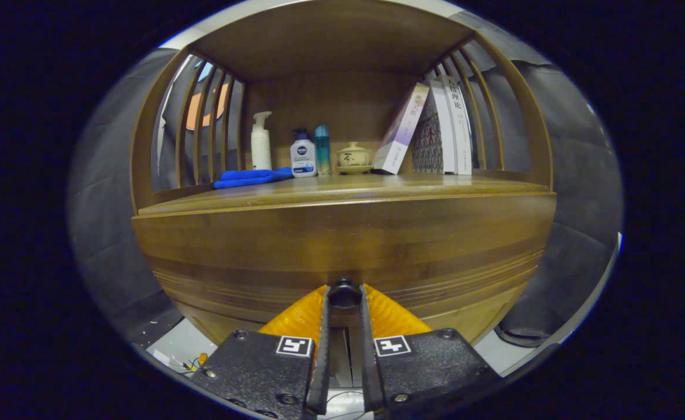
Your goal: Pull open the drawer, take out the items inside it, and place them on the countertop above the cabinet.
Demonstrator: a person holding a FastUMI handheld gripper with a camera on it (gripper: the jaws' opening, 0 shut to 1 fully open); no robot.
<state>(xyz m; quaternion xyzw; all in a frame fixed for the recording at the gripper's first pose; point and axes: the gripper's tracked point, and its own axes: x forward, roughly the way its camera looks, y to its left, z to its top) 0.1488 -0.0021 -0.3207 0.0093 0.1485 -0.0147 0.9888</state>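
The gripper (pixel 344 303) is clenched on the small round black drawer knob (pixel 344 291) at the brown wooden cabinet's (pixel 342 245) lower front edge, ready to draw the closed drawer outward.

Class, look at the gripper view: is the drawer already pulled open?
No: the drawer front sits flush in the cabinet, and the gripper has its fingers closed on the dark knob.

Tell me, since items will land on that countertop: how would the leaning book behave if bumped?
The leaning book rests tilted against upright books, so a nudge would probably slide or flatten it. It looks stiff, fairly light. The gripper is closed on the drawer knob.
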